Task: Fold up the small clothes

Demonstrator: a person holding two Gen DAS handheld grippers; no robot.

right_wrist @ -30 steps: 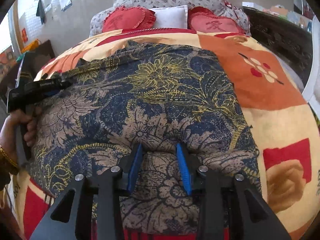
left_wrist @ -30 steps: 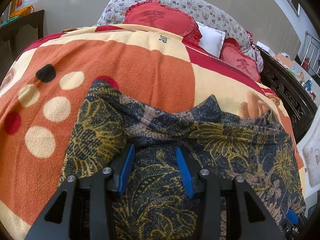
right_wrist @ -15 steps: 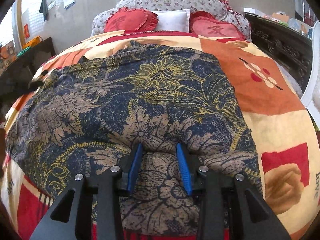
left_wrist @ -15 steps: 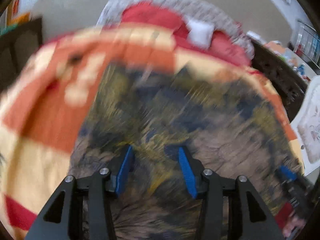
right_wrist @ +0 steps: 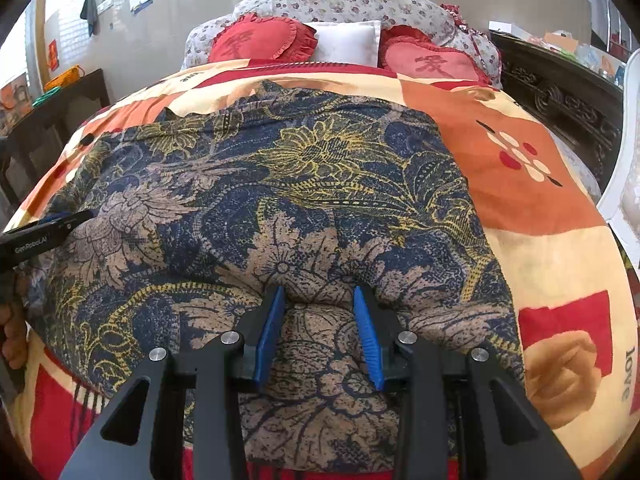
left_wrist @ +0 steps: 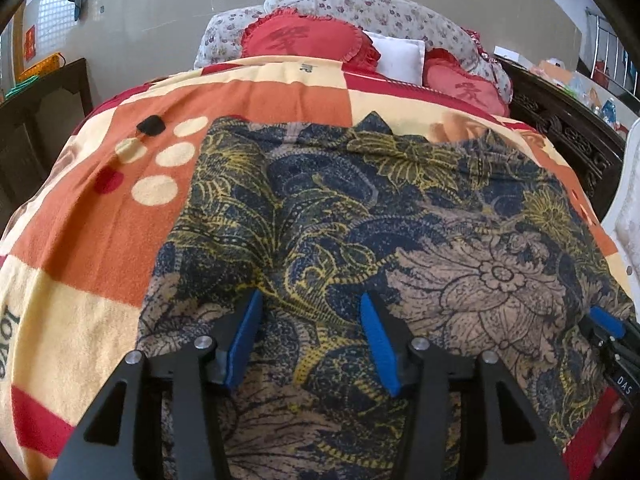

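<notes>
**Spreading a floral garment across a patchwork blanket**

Lying flat on the bed's orange, cream and red blanket (left_wrist: 100, 240), the navy, gold and tan floral garment (left_wrist: 360, 216) covers most of the middle of both views. Left gripper (left_wrist: 310, 322): jaws released, the two blue pads set well apart, with the garment's near left portion lying between and beneath them; no cloth is pinched between the pads. Its left edge runs just outside the left pad, where the blanket's cream dots show. Right gripper (right_wrist: 319, 314): jaws likewise parted, somewhat narrower, straddling a low ridge of the fabric near the garment's near hem; whether the pad tips press into the cloth cannot be told. In the right wrist view the left gripper appears at the far left edge over the garment's left side; in the left wrist view a blue tip of the right gripper shows at the far right edge. At the head of the bed rest two red heart-shaped cushions (right_wrist: 260, 40), a white pillow (right_wrist: 348, 40) between them, and a flowered bolster (right_wrist: 340, 0) behind.
</notes>
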